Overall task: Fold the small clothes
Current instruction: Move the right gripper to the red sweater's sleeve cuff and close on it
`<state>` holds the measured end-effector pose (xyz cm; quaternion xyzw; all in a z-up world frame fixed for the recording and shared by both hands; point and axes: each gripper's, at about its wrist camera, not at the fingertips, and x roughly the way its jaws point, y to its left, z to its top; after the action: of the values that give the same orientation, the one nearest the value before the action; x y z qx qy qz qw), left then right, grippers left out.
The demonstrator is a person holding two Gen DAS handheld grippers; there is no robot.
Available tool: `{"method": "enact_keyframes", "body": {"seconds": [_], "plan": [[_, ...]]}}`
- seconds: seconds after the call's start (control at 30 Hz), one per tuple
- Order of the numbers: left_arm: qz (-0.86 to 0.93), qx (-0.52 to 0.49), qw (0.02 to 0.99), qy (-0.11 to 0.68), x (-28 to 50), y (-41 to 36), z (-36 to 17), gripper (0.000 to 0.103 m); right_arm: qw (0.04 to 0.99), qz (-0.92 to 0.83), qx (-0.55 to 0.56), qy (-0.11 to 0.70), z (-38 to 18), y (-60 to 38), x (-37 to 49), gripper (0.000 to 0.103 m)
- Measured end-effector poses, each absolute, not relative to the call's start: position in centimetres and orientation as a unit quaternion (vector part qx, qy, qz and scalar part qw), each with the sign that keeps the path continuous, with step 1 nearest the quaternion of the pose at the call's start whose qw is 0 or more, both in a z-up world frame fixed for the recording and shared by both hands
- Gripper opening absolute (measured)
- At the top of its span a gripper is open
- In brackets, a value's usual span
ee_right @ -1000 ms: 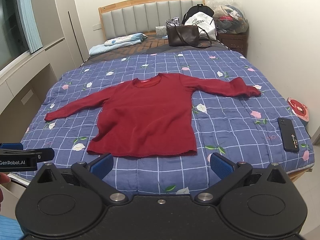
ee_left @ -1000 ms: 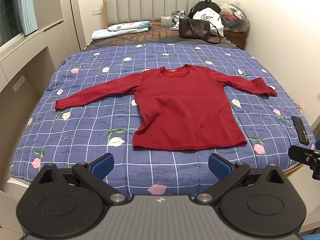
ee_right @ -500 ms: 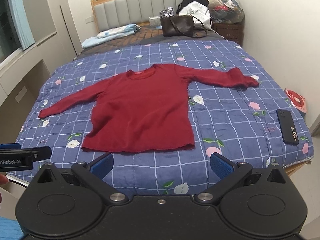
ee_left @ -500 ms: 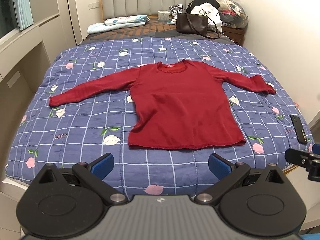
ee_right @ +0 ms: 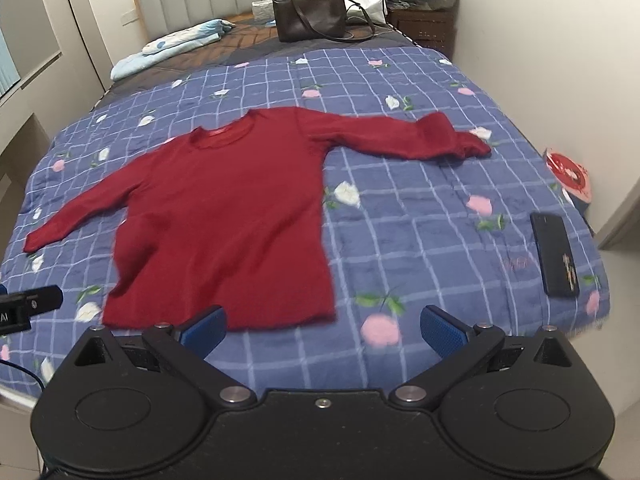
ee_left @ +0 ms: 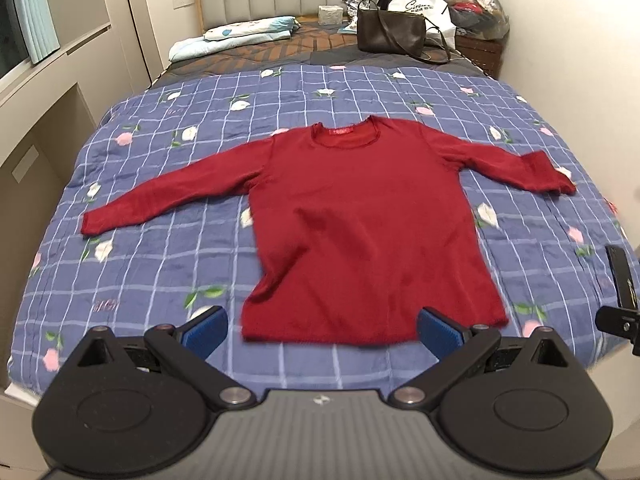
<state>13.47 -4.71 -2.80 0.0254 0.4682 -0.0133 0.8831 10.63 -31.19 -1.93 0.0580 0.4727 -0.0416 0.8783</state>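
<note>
Red sweater (ee_left: 360, 232) lies flat beyond the left hand-held gripper (ee_left: 322, 332).

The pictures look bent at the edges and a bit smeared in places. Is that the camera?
Yes. Left wrist view: the fisheye lens bows the bed and darkens the corners; the red sweater has a smeared hem, which looks like motion blur. Right wrist view: the same bowing, with the sweater's lower edge and nearby quilt flowers soft, while the black phone stays fairly crisp. Lighting is even, with no strong glare.
</note>
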Motion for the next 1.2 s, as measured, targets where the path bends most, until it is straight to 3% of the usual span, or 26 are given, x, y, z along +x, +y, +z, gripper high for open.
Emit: {"method": "enact_keyframes", "body": {"seconds": [0.57,1.2], "plan": [[0.024,-0.003,0.879,0.477,33.1,-22.3,-4.1,0.103,0.840,-0.013,0.053,0.540,-6.3,-47.4,30.7,0.103],[0.022,0.051,0.850,0.524,44.2,-33.5,-10.6,0.103,0.810,-0.033,0.080,0.580,-12.9,-57.1,39.9,0.103]]}}
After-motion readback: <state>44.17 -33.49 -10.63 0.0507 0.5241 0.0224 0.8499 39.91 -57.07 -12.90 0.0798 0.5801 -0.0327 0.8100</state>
